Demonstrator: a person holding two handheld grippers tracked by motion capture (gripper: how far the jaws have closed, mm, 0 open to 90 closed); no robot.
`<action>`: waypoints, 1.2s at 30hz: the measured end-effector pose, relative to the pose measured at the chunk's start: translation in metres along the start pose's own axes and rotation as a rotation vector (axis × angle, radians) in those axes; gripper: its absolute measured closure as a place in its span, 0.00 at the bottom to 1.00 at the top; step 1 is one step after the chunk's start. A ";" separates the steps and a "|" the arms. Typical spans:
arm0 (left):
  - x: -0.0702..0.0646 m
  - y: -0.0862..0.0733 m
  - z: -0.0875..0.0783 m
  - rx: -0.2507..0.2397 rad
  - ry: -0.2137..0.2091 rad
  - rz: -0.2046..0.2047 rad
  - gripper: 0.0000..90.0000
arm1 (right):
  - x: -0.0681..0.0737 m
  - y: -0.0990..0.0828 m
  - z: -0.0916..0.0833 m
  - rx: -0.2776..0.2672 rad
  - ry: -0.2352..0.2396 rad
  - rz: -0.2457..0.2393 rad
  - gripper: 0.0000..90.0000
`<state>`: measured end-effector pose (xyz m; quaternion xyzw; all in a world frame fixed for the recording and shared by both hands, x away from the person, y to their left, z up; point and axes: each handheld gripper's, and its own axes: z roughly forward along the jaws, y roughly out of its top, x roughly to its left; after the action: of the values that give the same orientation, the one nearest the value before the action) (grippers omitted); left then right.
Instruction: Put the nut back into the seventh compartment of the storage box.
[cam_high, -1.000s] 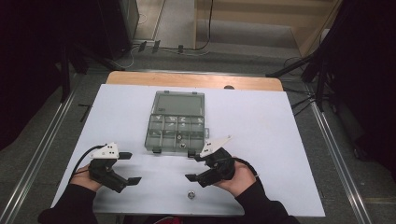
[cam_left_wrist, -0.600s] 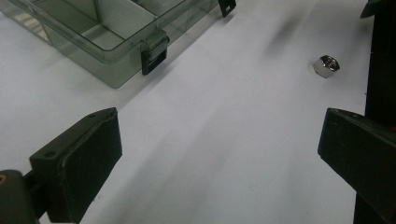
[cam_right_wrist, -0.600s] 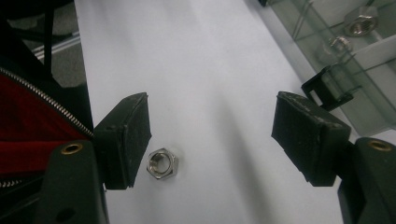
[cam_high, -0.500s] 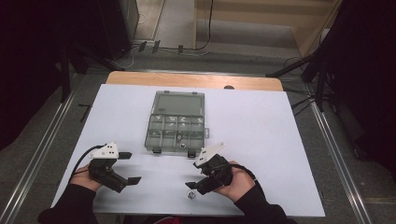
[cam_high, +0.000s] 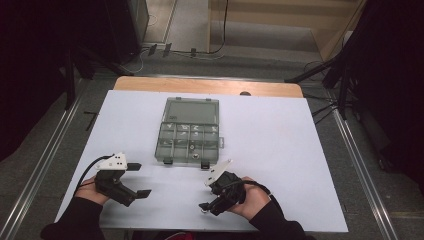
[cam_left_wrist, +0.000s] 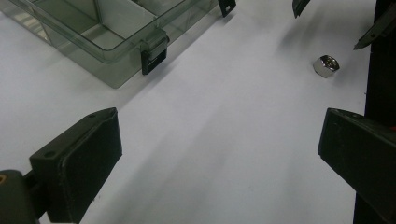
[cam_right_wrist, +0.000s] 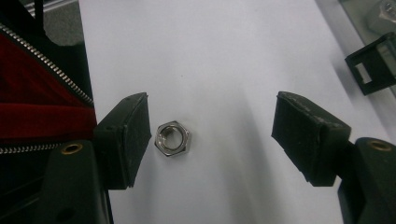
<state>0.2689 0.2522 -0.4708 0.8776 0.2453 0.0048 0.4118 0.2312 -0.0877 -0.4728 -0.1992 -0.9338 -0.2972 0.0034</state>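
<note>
We could not make out what lay in the compartments of the clear box (cam_high: 190, 132) from the high view; the bits were too small. In the left gripper view the box ran off the top edge, and the right gripper (cam_left_wrist: 345, 21) was cut off there too.

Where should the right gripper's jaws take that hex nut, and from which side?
Grip the hex nut across two opposite flats, coming straight down from above. It lies flat on the white table, hole up, so only its thin side faces are reachable. The right gripper already straddles it, jaws open, one pad close beside it; centre it first, probably.
</note>
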 end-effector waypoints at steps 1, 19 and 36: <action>0.000 0.000 0.000 0.004 0.000 0.001 0.00 | 0.001 0.000 0.001 0.006 -0.001 0.003 0.33; 0.000 0.000 0.000 0.008 0.000 0.001 0.00 | 0.011 -0.004 0.016 0.085 0.012 -0.024 0.42; 0.000 0.000 0.000 -0.005 -0.003 -0.009 0.00 | 0.025 -0.001 0.021 0.131 -0.016 -0.049 0.76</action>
<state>0.2691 0.2522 -0.4705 0.8756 0.2484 0.0024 0.4142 0.2096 -0.0676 -0.4876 -0.1778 -0.9559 -0.2338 0.0014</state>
